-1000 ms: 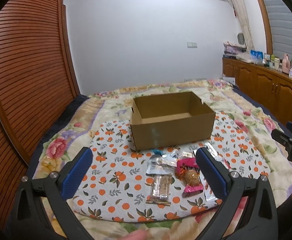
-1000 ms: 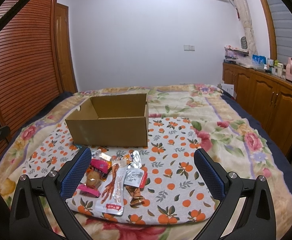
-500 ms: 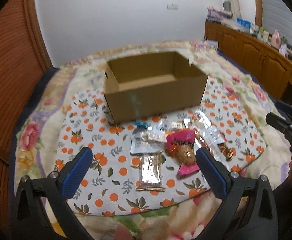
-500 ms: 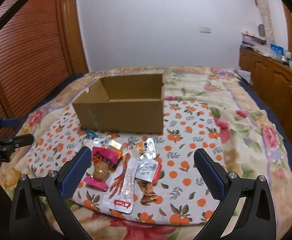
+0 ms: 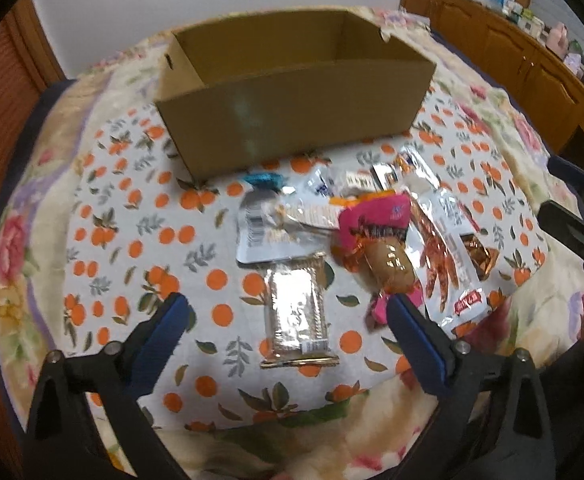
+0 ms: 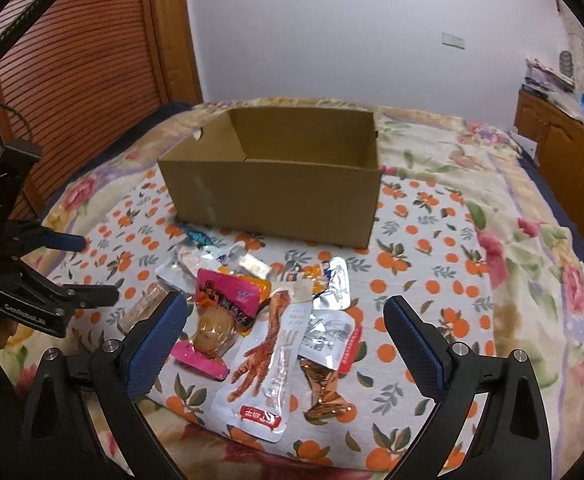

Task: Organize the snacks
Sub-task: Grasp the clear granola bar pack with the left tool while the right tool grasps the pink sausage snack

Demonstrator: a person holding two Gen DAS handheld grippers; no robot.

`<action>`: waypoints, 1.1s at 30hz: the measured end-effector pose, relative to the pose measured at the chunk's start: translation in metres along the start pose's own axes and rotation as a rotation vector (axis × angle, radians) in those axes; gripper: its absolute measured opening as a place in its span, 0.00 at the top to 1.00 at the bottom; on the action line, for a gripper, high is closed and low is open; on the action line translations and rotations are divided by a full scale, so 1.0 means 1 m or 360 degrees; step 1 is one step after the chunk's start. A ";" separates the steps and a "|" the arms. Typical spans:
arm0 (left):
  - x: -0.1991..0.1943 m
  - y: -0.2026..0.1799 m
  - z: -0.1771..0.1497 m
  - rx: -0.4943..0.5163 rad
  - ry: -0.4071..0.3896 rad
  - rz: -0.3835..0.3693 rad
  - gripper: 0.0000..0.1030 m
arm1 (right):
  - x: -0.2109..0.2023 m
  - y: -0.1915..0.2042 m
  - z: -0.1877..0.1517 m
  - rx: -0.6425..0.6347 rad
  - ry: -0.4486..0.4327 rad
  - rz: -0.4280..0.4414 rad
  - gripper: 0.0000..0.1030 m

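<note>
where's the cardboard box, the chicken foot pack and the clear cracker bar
cardboard box (image 6: 276,196), right wrist view, front wall
chicken foot pack (image 6: 266,364), right wrist view, pack middle
clear cracker bar (image 5: 297,312), left wrist view, wrapper middle

Orange-print cloth (image 6: 432,240) over floral bedspread (image 6: 540,248); slatted wood doors (image 6: 80,60) at left; cabinets (image 5: 532,60) w/ clutter at right.

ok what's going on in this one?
A person holds a claw in each hand over a bed, sorting snacks. Both the left claw and the right claw are open and hold nothing. The snack packets lie in a loose pile on the orange-print cloth in front of the cardboard box, whose visible interior looks empty. The left claw hovers over a clear-wrapped bar.
</note>
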State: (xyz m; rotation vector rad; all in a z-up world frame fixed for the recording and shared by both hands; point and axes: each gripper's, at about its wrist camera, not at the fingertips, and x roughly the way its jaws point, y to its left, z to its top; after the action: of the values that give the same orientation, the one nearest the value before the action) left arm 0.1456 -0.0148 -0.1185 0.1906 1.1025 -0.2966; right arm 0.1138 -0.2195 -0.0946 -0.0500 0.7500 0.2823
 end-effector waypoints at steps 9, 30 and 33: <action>0.038 -0.011 -0.001 0.0066 0.0178 -0.0109 0.35 | 0.029 0.011 -0.008 -0.0052 0.0133 0.0063 0.10; 0.096 0.011 -0.004 -0.0069 0.0392 -0.0133 0.55 | 0.089 0.038 -0.015 0.0033 0.0411 0.0223 0.34; 0.097 0.012 -0.003 -0.0085 0.0394 -0.0149 0.55 | 0.096 0.040 -0.017 0.0069 0.0447 0.0240 0.34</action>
State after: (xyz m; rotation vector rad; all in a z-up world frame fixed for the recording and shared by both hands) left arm 0.1874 -0.0164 -0.2068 0.1301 1.3656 -0.3328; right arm 0.1581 -0.1605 -0.1702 0.0085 1.0410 0.4081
